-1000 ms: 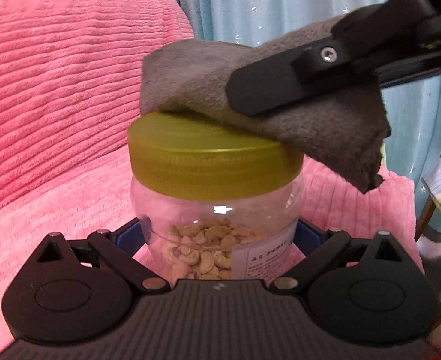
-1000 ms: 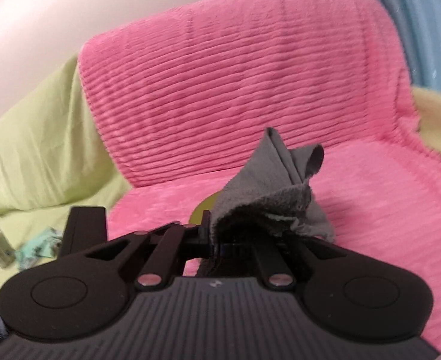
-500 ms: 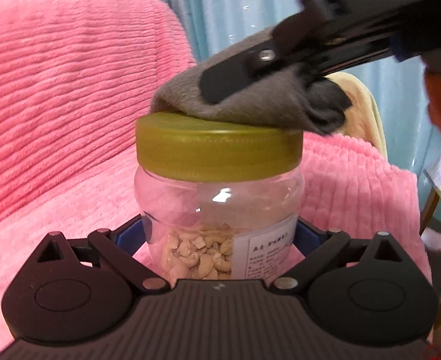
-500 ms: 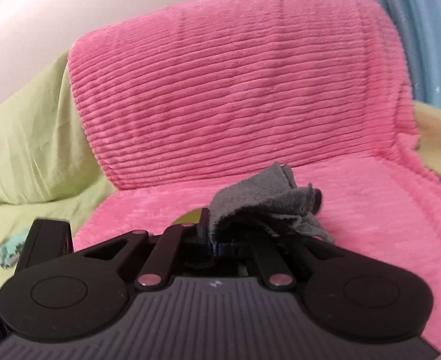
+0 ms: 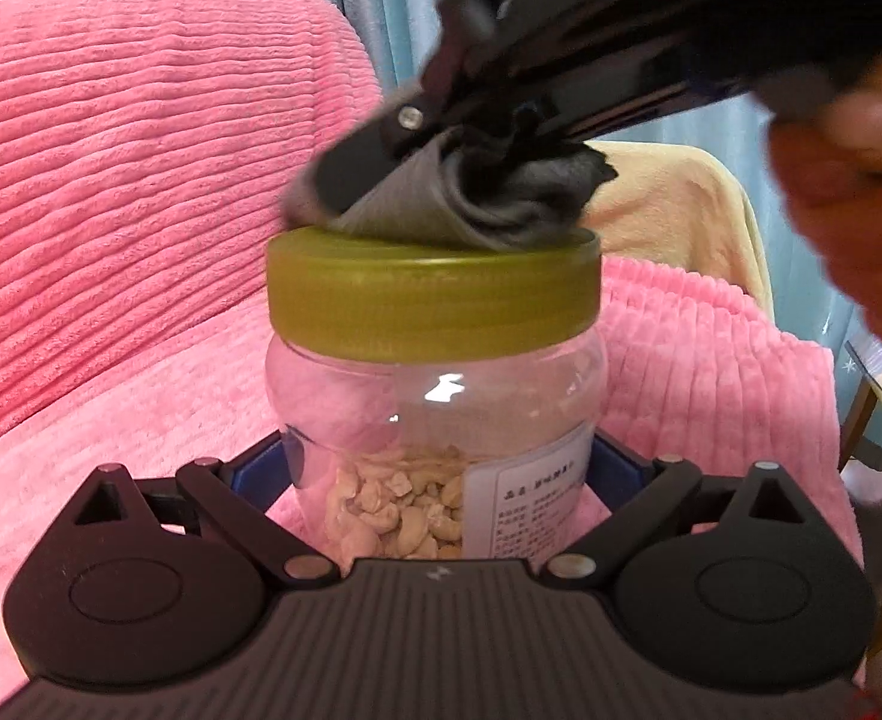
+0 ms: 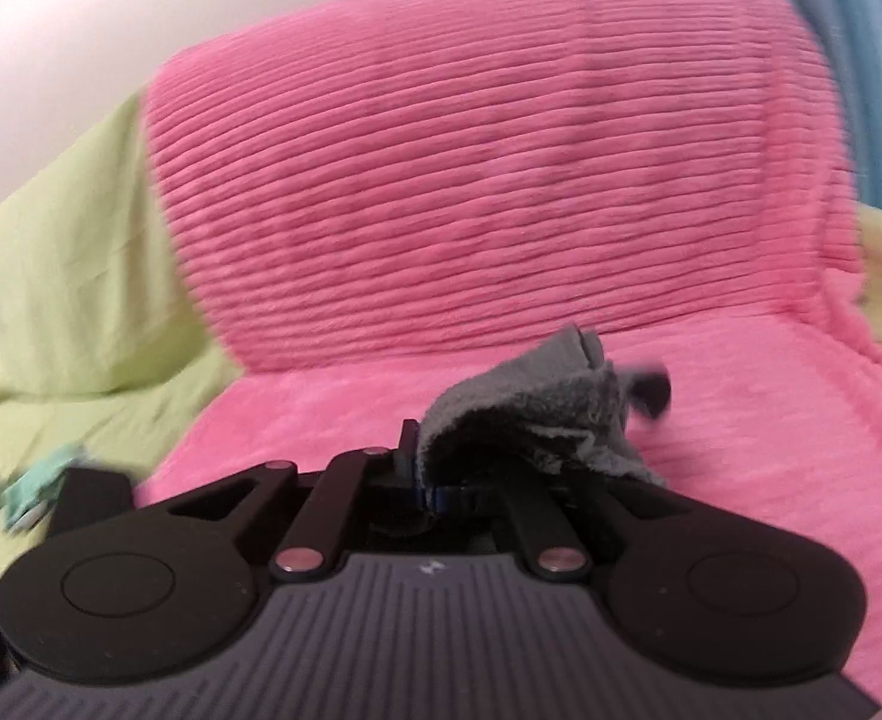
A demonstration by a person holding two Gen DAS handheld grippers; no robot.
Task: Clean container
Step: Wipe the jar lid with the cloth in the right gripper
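Showing jar (image 5: pixel 435 420) only leftward, cloth (image 6: pixel 537 414) in both views

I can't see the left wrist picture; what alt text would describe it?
A clear jar of cashews with a green lid sits clamped in the left gripper, while the right gripper presses a grey cloth on the lid, against a pink blanket.

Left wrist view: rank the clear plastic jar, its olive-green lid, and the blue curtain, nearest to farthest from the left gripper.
1. Clear plastic jar, between the left gripper's fingers.
2. Olive-green lid, directly above.
3. Blue curtain, background, behind the pink seat.
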